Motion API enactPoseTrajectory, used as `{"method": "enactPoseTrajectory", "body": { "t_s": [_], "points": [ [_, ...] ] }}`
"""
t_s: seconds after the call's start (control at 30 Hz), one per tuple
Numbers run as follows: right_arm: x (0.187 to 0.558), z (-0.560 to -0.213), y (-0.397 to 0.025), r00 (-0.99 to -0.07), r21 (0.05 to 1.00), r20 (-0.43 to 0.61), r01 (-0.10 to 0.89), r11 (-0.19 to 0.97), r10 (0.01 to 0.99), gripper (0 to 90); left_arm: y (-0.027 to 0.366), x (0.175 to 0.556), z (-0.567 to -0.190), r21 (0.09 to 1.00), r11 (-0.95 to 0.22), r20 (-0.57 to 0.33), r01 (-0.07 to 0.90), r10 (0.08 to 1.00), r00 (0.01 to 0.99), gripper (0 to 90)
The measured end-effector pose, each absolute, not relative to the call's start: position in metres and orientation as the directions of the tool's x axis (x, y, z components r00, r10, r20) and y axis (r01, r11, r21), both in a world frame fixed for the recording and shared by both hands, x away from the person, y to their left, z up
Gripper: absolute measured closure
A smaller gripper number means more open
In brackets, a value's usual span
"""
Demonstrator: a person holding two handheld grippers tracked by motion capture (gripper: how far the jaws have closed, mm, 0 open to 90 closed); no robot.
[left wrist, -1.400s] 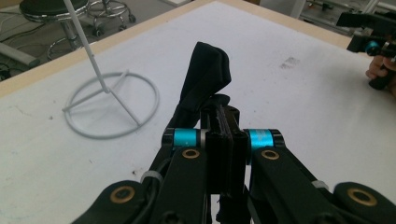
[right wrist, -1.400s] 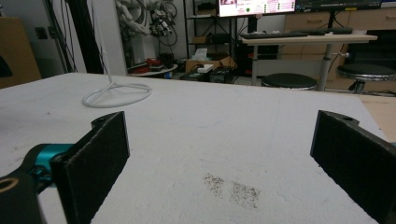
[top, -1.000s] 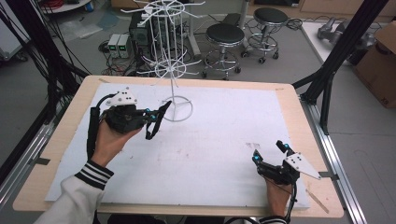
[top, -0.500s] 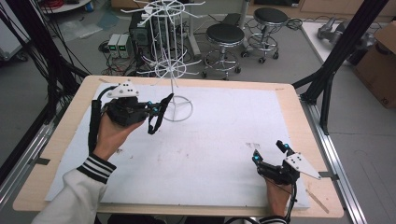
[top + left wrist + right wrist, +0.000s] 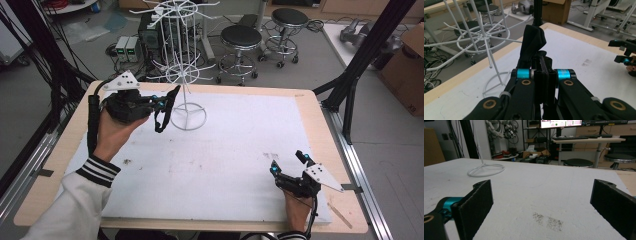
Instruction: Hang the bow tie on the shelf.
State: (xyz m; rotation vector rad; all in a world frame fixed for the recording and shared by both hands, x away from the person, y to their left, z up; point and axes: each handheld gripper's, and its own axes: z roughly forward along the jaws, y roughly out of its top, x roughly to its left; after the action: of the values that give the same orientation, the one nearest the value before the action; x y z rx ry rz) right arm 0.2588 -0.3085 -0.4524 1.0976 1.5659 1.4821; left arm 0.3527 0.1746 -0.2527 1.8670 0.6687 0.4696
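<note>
A white wire display rack [image 5: 186,75] stands at the far left-centre of the table on a ring base [image 5: 188,119]. My left gripper [image 5: 169,98] hovers just left of the rack's pole, shut on a black fabric band [image 5: 160,119] that dangles in a loop below the jaws. In the left gripper view the band [image 5: 532,41] sticks up folded from my left gripper [image 5: 544,65], with the rack's arms [image 5: 484,42] to the left. My right gripper [image 5: 289,162] rests at the near right of the mat, open and holding nothing [image 5: 541,195]. Its view shows the ring base [image 5: 486,169] far off.
A white foam mat [image 5: 235,145] covers most of the wooden table [image 5: 330,150]. Stools [image 5: 240,37] and floor equipment stand behind the far edge. A black frame post [image 5: 350,95] rises at the right side, with a cardboard box [image 5: 407,75] beyond it.
My left gripper has carried the black band up and to the right, closer to the rack's pole. The right gripper has stayed where it was.
</note>
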Motion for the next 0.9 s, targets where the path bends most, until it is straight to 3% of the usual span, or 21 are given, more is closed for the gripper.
{"method": "enactPoseTrajectory", "body": {
  "t_s": [0.9],
  "points": [
    [0.259, -0.452, -0.309, -0.388, 0.993, 0.069, 0.114, -0.027, 0.919, 3.5, 0.181, 0.392, -0.252, 0.917, -0.282, -0.032, 0.283, 0.655, 0.755, 89.0]
  ]
}}
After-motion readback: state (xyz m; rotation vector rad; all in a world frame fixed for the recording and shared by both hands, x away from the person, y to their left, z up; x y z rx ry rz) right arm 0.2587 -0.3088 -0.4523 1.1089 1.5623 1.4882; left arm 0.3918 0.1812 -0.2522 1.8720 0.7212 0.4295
